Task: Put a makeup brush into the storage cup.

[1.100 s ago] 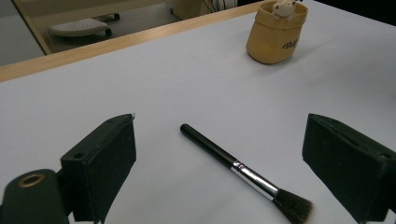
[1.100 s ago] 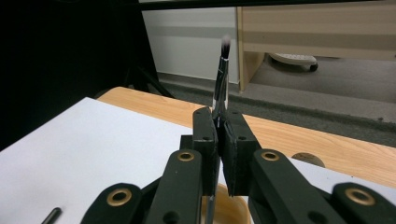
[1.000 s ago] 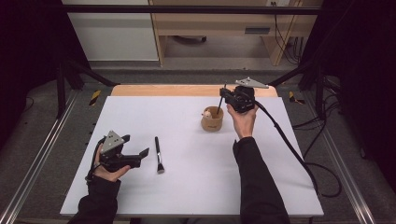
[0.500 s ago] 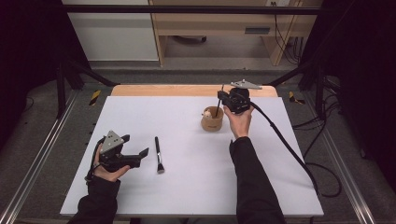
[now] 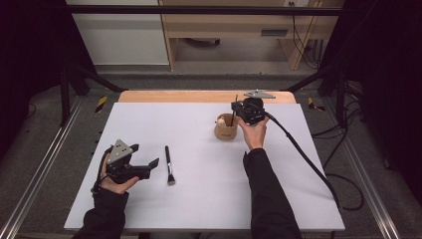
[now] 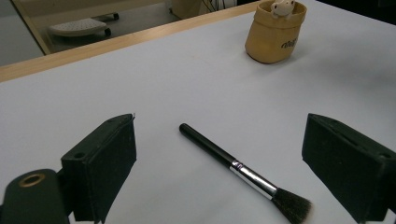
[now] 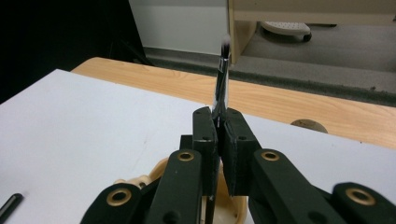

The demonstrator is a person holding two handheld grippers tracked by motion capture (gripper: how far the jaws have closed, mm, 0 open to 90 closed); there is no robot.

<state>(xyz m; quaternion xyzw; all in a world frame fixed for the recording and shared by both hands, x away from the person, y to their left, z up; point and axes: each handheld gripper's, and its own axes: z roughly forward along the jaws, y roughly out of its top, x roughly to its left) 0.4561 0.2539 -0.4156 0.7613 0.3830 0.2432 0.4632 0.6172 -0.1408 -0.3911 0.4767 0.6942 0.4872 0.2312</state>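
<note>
A thin makeup brush (image 7: 223,77) stands upright, bristles up, pinched between the pressed-together jaws of the right hand-held gripper (image 5: 238,110), directly over the tan holder cup (image 5: 225,127) at the far right of the white surface (image 5: 199,209); its lower end seems to dip inside. At near left, the left hand-held gripper (image 5: 149,166) rests with jaws spread, just beside a larger black-handled brush (image 6: 245,173) lying flat.

Brush (image 5: 168,165) left of holder (image 5: 225,128) — well apart
</note>
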